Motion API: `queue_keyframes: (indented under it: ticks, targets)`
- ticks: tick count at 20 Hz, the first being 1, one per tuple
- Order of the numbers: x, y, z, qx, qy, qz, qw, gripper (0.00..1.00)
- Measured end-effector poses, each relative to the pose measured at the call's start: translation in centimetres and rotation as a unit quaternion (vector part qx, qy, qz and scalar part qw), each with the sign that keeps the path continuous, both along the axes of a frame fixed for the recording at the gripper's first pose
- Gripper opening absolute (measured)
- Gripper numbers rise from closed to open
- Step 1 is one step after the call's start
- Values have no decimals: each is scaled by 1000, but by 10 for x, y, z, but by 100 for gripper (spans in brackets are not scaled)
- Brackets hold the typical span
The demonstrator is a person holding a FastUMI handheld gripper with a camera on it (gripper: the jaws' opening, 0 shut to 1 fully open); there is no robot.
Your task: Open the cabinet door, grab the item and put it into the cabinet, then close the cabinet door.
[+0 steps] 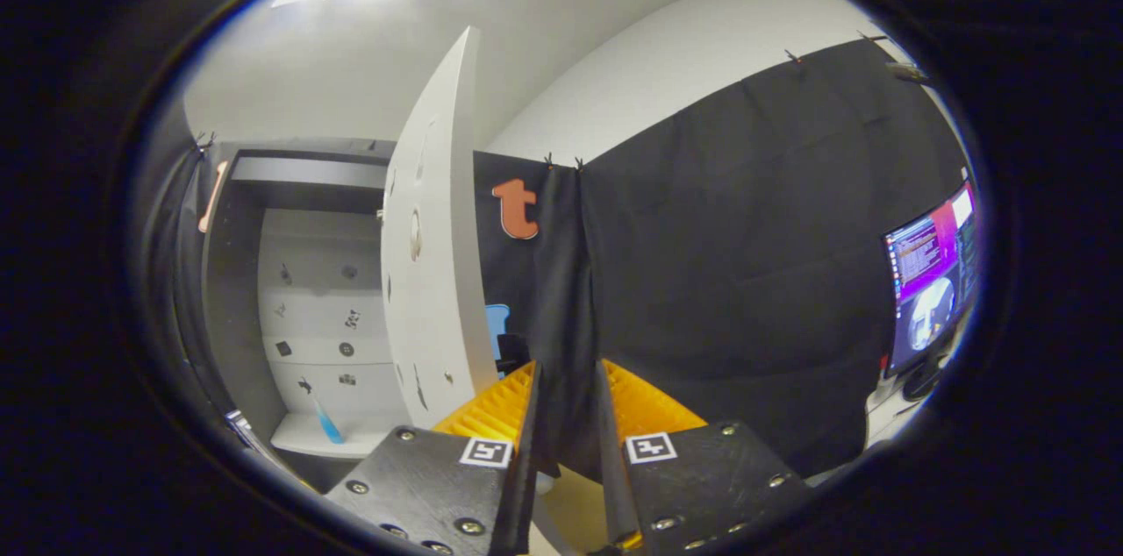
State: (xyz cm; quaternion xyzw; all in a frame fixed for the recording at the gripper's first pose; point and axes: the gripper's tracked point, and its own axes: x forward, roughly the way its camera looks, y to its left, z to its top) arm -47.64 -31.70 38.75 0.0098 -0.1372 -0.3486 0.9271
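Observation:
The cabinet stands ahead and to the left of my fingers with its white door swung wide open, the door's edge facing me. On the cabinet's lower shelf a slim blue item leans against the white back wall. My gripper is outside the cabinet, to the right of the door's lower corner and pointing at the booth's black cloth. Its fingers stand a narrow gap apart with nothing between them.
The cabinet's back wall carries several small dark marks. A lit monitor stands far off to the right on a white surface. Black cloth hangs straight ahead, beyond the fingers.

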Motion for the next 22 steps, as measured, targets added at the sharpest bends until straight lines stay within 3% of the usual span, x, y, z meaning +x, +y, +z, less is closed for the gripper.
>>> queue_keyframes:
  ticks: [1,3,14,22]
  targets:
    - [9,7,1,-6,5,24,1000,33]
    - [18,-2,-14,-17,40,6,999,3]
    - [7,28,-14,-13,42,6,999,5]
    - [10,97,-17,11,30,79,996,5]
